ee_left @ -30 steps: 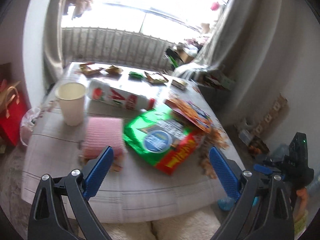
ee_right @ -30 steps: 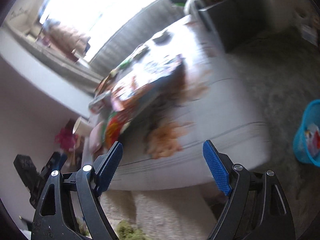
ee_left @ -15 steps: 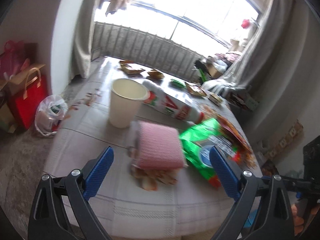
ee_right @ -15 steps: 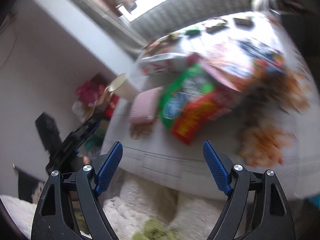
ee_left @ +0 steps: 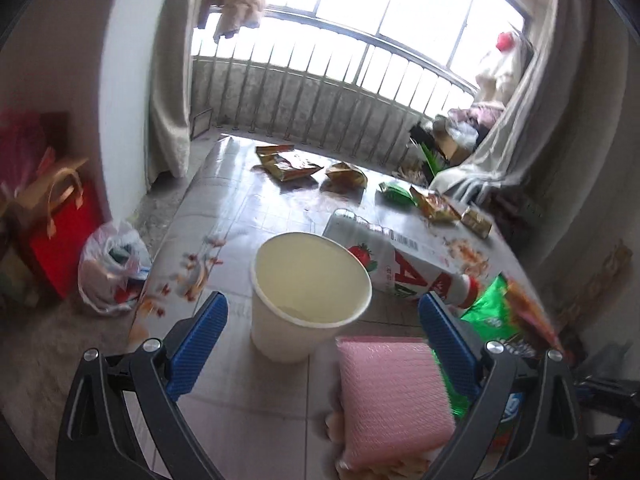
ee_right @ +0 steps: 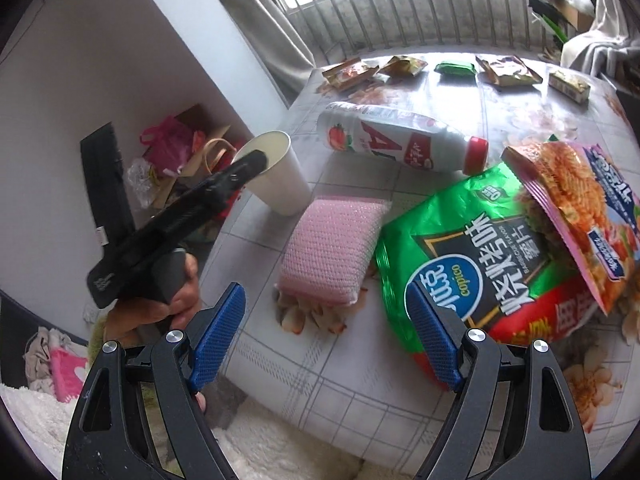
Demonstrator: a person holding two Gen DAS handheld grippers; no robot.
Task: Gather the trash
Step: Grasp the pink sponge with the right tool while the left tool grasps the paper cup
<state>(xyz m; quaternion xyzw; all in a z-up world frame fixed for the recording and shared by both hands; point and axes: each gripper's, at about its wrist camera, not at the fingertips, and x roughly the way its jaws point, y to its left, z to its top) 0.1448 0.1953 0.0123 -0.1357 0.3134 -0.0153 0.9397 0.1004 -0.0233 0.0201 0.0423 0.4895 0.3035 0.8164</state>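
An empty white paper cup [ee_left: 310, 294] stands upright on the table, right in front of my open left gripper [ee_left: 322, 344]; it also shows in the right wrist view [ee_right: 276, 178]. A pink sponge [ee_left: 390, 396] lies beside it, on crumbs, also in the right wrist view [ee_right: 334, 250]. A white strawberry drink bottle [ee_right: 400, 138] lies on its side. A green chip bag [ee_right: 472, 256] lies under an orange noodle packet [ee_right: 572, 204]. My right gripper [ee_right: 324, 344] is open and empty at the table's near edge.
Several small wrappers [ee_right: 404, 66] lie at the table's far end by the window railing. Crumbs [ee_left: 188, 276] are scattered on the tablecloth's left edge. A plastic bag [ee_left: 110, 266] and a red bag [ee_left: 60, 232] sit on the floor at left.
My left gripper has moved in close to the paper cup and swung left. My right gripper has swung from the table's right side toward the sponge and chip bag. Both stayed open.
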